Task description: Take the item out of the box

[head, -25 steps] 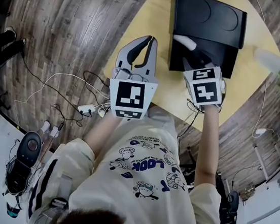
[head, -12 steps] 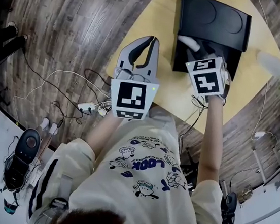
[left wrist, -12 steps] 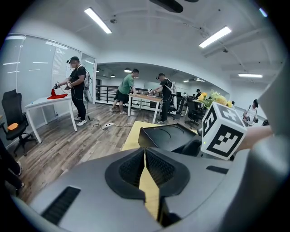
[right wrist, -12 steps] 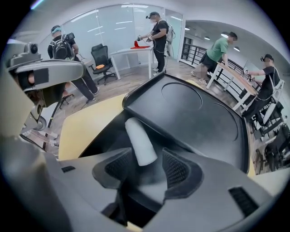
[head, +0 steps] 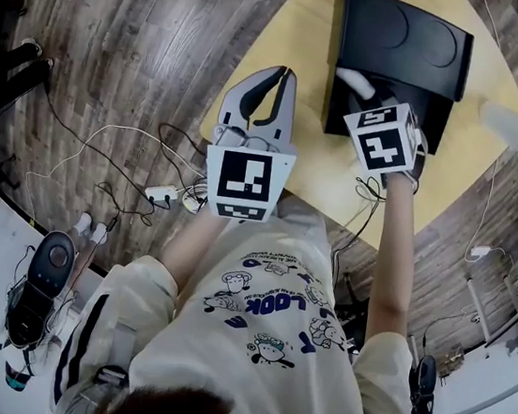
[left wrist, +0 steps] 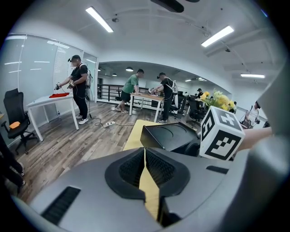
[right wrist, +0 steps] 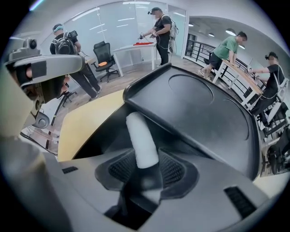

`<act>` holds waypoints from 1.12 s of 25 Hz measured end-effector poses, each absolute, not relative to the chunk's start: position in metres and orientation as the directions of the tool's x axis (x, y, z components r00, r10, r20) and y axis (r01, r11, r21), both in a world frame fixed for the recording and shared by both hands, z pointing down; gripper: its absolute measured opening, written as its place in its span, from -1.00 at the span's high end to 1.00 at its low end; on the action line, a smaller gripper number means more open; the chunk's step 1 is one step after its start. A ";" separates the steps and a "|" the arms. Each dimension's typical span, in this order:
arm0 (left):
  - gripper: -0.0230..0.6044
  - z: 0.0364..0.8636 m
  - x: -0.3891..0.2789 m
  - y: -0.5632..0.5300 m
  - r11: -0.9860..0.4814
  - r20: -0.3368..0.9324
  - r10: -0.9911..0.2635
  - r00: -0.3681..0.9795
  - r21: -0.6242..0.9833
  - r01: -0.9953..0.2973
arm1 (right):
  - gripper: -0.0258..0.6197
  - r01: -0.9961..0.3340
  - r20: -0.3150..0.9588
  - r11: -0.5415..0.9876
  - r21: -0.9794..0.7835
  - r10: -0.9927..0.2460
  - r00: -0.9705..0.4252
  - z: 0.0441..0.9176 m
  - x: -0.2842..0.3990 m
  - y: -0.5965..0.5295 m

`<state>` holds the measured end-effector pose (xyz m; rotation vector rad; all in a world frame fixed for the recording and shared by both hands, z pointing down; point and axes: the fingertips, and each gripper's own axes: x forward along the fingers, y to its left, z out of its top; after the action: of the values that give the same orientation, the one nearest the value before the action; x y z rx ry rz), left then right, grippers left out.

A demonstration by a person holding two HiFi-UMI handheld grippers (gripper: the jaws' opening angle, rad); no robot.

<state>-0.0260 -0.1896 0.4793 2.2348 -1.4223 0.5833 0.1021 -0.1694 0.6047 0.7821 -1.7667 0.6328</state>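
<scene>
1. Item: white roll (right wrist: 141, 136) stands in the open black box (right wrist: 199, 113), far side of the bench (head: 295, 74).
2. Right tool (right wrist: 147, 168) is closing on its lower part, pads apparently touching.
3. Left tool (left wrist: 145, 167): nearly together, empty.
4. Judged light and soft; hold mid-body, gently.

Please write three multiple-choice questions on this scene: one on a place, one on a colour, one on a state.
1. Where is the white cylinder? A on the floor; B between the jaws of the right gripper; C on a chair.
2. What colour is the table? A yellow; B blue; C red.
3. How do the jaws of the left gripper stand? A wide apart; B together, empty; C shut on a cable.
Answers: B, those jaws are closing with it between them; A, its top shows yellow; B, they meet, nothing held.
</scene>
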 end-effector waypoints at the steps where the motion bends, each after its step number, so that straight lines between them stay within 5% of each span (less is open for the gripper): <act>1: 0.86 0.480 -0.025 -0.190 -0.386 0.558 -0.734 0.388 0.128 -0.914 | 0.40 -0.764 0.950 0.643 -0.047 -0.208 -0.234 0.605 0.103 -0.170; 15: 0.86 0.482 -0.013 -0.186 -0.411 0.560 -0.720 0.410 0.132 -0.902 | 0.44 -0.782 0.946 0.617 -0.084 -0.197 -0.257 0.594 0.112 -0.152; 28: 0.86 0.440 0.016 -0.183 -0.473 0.487 -0.737 0.469 0.123 -0.872 | 0.44 -0.891 0.883 0.448 -0.068 -0.389 -0.263 0.533 0.134 -0.142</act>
<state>0.0157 -0.1830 0.4398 2.3661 -1.3567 0.5282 0.1339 -0.1417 0.5326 1.0855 -1.8448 0.7402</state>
